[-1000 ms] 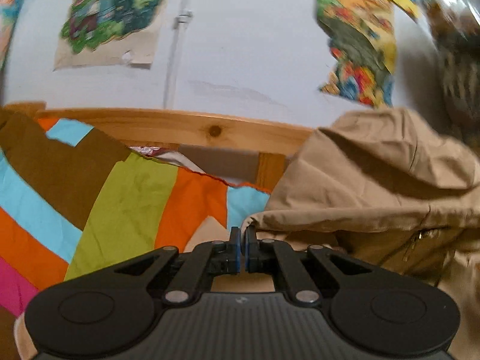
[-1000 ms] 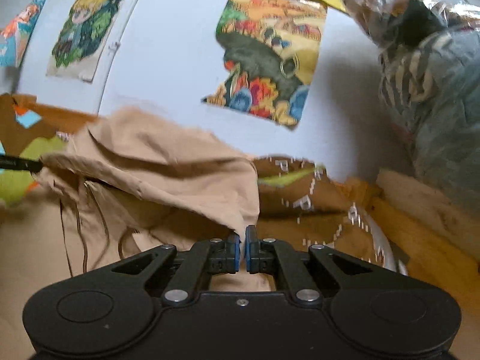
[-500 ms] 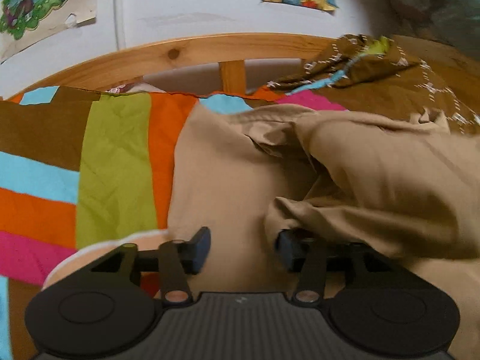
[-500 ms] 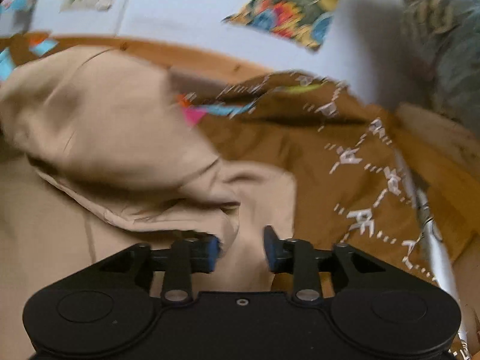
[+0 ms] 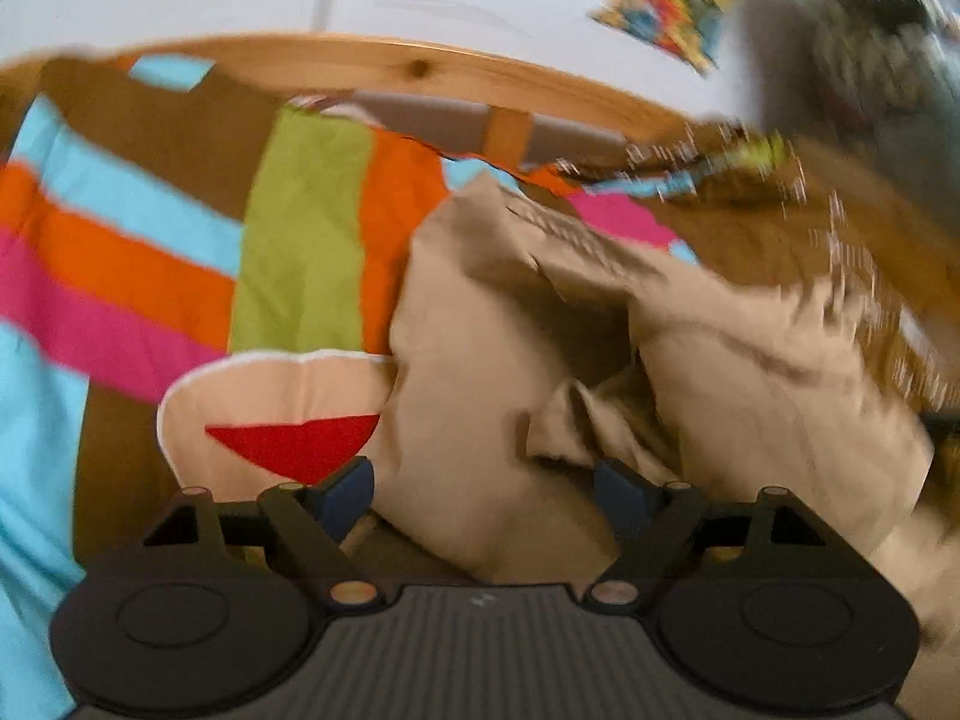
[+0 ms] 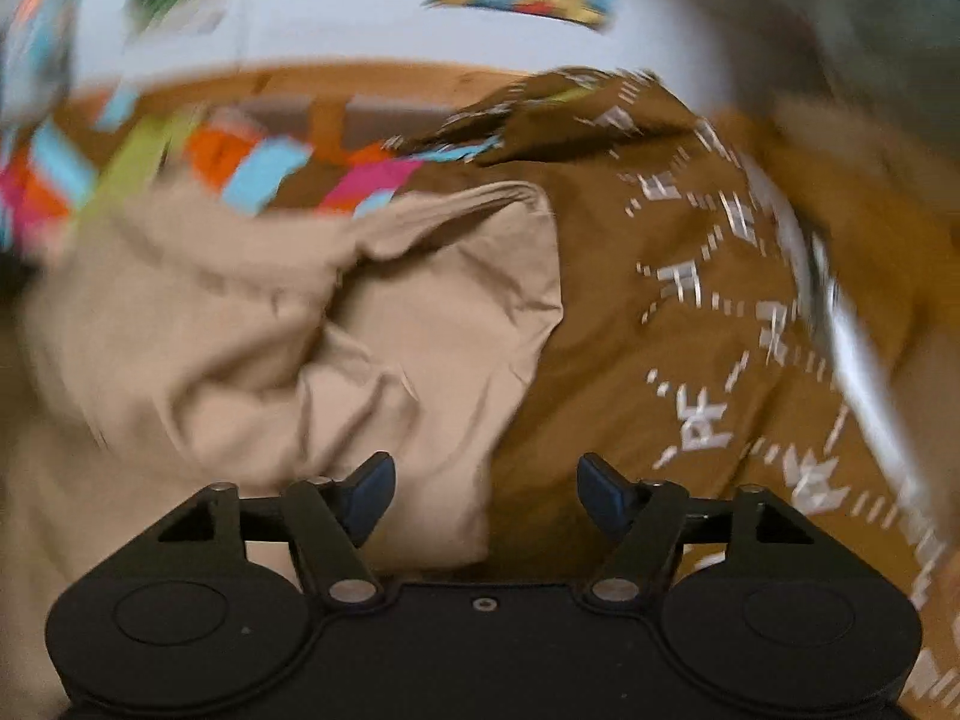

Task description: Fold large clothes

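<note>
A crumpled beige cotton jacket (image 5: 480, 372) fills the centre of the left wrist frame, lying on a multicoloured striped bedspread (image 5: 132, 252). Behind, across the upper frame, runs a wooden bed rail (image 5: 420, 69). A brown printed cloth (image 6: 690, 312) lies right of the jacket.

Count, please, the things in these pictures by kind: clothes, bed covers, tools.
Clothes: 1, the beige garment.
Bed covers: 2, the striped cover and the brown printed cover.
Tools: 2, the left tool and the right tool, both opening, gripping nothing.
Total: 5

Soft, even room light with gentle shadows in the cloth folds. Both views smear with motion blur. Fisheye bends the edges into dark corners
</note>
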Available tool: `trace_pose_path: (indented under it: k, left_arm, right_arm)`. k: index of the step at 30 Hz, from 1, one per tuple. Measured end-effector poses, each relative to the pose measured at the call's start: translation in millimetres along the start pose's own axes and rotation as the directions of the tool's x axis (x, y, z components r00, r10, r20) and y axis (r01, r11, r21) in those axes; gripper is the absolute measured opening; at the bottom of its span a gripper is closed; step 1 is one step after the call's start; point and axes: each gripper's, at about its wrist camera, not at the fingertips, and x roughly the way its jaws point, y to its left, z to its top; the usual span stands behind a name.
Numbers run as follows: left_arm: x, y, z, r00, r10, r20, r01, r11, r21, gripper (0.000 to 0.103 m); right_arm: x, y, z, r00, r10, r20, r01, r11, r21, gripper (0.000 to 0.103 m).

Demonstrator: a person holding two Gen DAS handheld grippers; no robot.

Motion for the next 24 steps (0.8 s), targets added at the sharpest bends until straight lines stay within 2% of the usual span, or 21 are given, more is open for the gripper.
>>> trace_pose_path:
  k: [2, 4, 5, 7, 8, 9, 10, 11, 15, 17, 20, 22, 23, 24]
  left_arm:
    - [2, 1, 6, 0.999, -0.050, -0.006, 0.049, 0.996, -0.073, 0.083]
    - [10, -4, 13, 0.994, -0.108, -0.017, 0.105, 0.988, -0.112, 0.081]
    - [17, -8, 15, 0.992, -0.122, -0.037, 0.116, 0.986, -0.121, 0.076]
    - [36, -19, 17, 0.989, -0.117, -0.092, 0.104, 0.986, -0.133, 0.063]
    - [48, -23, 17, 0.988, -0.096, -0.123, 0.078, 0.987, -0.141, 0.049]
    - [58, -26, 16, 0.986, -0.084, -0.147, 0.061, 0.987, -0.150, 0.038]
    - [67, -29, 16, 0.985, -0.083, -0.153, 0.060, 0.987, -0.151, 0.035]
    - [74, -33, 17, 0.987, -0.071, -0.142, 0.051, 0.989, -0.140, 0.031]
    - [93, -51, 30, 0.995, 0.007, -0.099, -0.014, 0.998, -0.064, 0.024]
    - [101, -54, 37, 0.996, 0.044, -0.076, -0.049, 0.997, -0.055, 0.024]
    - [100, -51, 39, 0.996, 0.050, -0.069, -0.055, 0.996, -0.069, 0.025]
    - [89, -47, 34, 0.996, 0.056, -0.072, -0.062, 0.994, -0.086, 0.036]
    - [80, -44, 31, 0.995, 0.073, -0.063, -0.078, 0.993, -0.085, 0.051]
    - [69, -41, 26, 0.995, 0.090, -0.043, -0.093, 0.993, -0.079, 0.058]
  right_arm:
    - [3, -6, 5, 0.998, 0.068, 0.006, -0.069, 0.987, 0.142, 0.066]
    - [10, -8, 11, 0.990, 0.137, 0.019, -0.137, 0.953, 0.270, 0.065]
    - [16, -8, 13, 0.984, 0.179, 0.015, -0.174, 0.929, 0.325, 0.065]
    - [32, -6, 17, 0.968, 0.251, -0.031, -0.216, 0.886, 0.411, 0.059]
    - [39, -2, 19, 0.965, 0.255, -0.055, -0.206, 0.874, 0.439, 0.052]
    - [45, 1, 19, 0.965, 0.254, -0.063, -0.198, 0.868, 0.454, 0.048]
    - [50, 4, 20, 0.966, 0.252, -0.065, -0.196, 0.869, 0.455, 0.044]
    - [54, 8, 21, 0.970, 0.237, -0.063, -0.186, 0.879, 0.439, 0.032]
    - [67, 22, 28, 0.991, 0.127, -0.031, -0.110, 0.938, 0.328, 0.022]
    - [74, 30, 34, 0.997, 0.071, -0.008, -0.066, 0.959, 0.274, 0.020]
    - [86, 38, 43, 1.000, 0.017, 0.024, -0.022, 0.974, 0.223, 0.020]
    - [91, 38, 42, 1.000, 0.010, 0.018, -0.013, 0.974, 0.226, 0.020]
    - [92, 39, 40, 1.000, 0.005, 0.019, -0.009, 0.975, 0.222, 0.021]
    - [90, 40, 38, 1.000, 0.000, 0.021, -0.004, 0.976, 0.216, 0.024]
